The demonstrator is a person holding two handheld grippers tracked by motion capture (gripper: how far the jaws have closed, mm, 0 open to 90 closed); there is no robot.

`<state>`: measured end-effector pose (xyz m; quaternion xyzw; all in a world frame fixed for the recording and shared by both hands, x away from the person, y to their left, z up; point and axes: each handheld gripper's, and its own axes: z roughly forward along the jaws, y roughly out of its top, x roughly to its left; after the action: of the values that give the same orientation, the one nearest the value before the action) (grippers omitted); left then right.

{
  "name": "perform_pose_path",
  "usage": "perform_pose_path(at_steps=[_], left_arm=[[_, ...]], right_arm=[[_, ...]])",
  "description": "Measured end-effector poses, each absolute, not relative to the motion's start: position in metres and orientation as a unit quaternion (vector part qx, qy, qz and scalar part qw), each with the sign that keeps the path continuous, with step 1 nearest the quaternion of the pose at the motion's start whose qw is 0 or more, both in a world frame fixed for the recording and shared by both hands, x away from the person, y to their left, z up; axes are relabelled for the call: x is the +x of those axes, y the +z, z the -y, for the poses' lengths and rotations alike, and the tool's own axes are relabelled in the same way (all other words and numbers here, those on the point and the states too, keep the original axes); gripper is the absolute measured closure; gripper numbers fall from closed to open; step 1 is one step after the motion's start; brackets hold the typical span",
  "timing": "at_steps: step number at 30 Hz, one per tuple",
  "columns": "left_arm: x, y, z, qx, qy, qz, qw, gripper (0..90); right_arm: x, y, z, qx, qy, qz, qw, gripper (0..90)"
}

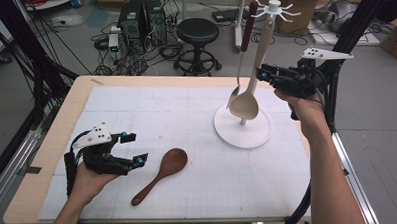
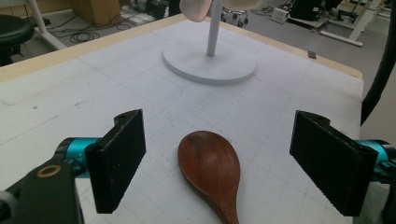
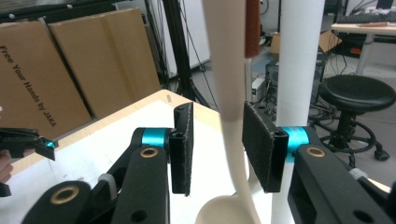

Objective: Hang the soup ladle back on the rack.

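A white rack [image 1: 242, 133] with a round base stands at the mat's far right. From its top hooks hang a cream spoon [image 1: 246, 104] and a metal spoon [image 1: 234, 96] with a brown handle. My right gripper [image 1: 261, 74] is raised at the cream spoon's handle [image 3: 229, 93], which runs between its jaws with a gap on one side; the gripper [image 3: 220, 144] is open. A dark wooden spoon [image 1: 171, 163] lies flat on the mat. My left gripper [image 1: 137, 147] rests low beside it, open, and the spoon's bowl [image 2: 210, 168] lies between the wide jaws [image 2: 224, 158].
The white gridded mat [image 1: 151, 108] covers a wooden table [image 1: 66, 116]. Beyond the far edge stand a black stool [image 1: 197, 32], computer cases [image 1: 140, 19] and cables. Cardboard boxes [image 3: 70, 60] stand off to one side. Black frame posts [image 1: 353, 26] rise behind my right hand.
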<state>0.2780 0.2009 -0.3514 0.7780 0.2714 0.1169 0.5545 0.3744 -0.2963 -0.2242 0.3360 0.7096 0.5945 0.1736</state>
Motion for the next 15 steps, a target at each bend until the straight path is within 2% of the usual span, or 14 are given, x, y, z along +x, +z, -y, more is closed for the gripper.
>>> perform_pose_path(at_steps=[6,15], left_arm=[[0.279,-0.352,-0.202,0.778,0.116,-0.272,0.554,18.7],[0.279,-0.352,-0.203,0.779,0.116,-0.272,0.554,18.6]], right_arm=[[0.368,-0.215,0.299,0.323,0.597,-0.713,0.176,64.6],[0.359,-0.190,0.309,0.310,0.598,-0.715,0.185,78.2]])
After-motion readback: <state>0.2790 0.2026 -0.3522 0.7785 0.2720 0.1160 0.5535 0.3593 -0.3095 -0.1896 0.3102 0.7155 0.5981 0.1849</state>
